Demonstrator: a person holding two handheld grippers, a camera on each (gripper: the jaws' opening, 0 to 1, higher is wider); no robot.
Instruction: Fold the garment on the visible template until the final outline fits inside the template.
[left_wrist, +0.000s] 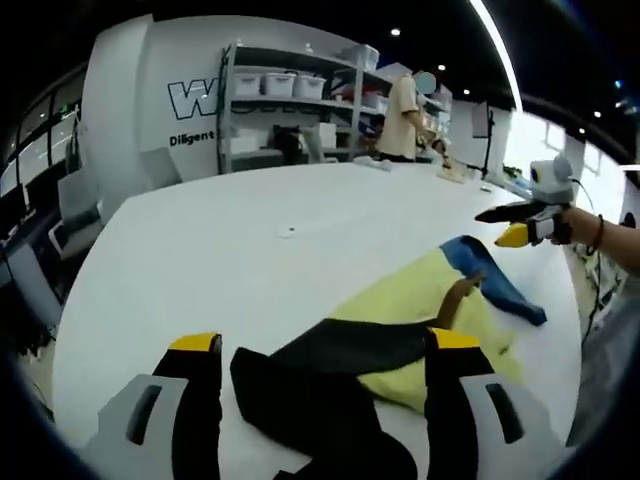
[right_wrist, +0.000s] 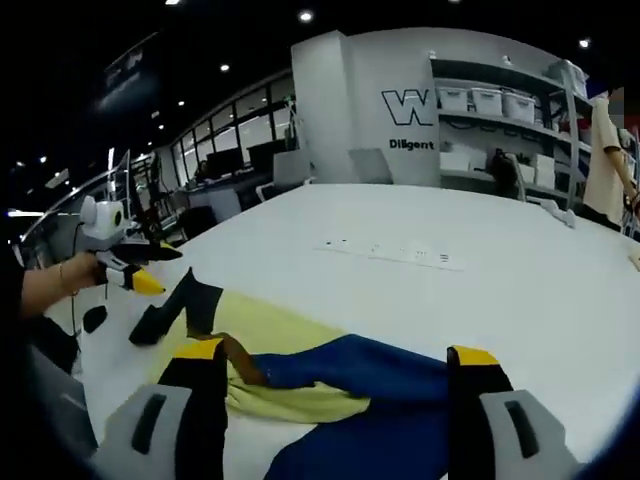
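In the left gripper view, the left gripper (left_wrist: 325, 375) is held with its jaws wide apart, over the black sleeve of the soft yellow, black and blue cloth garment (left_wrist: 415, 335). The garment is spread near the edge of the big white table (left_wrist: 250, 250).

In the right gripper view, the right gripper (right_wrist: 335, 385) is also wide apart, over the blue sleeve. No template can be made out. The folding looks just started; next, the sleeves probably need to be pinched.
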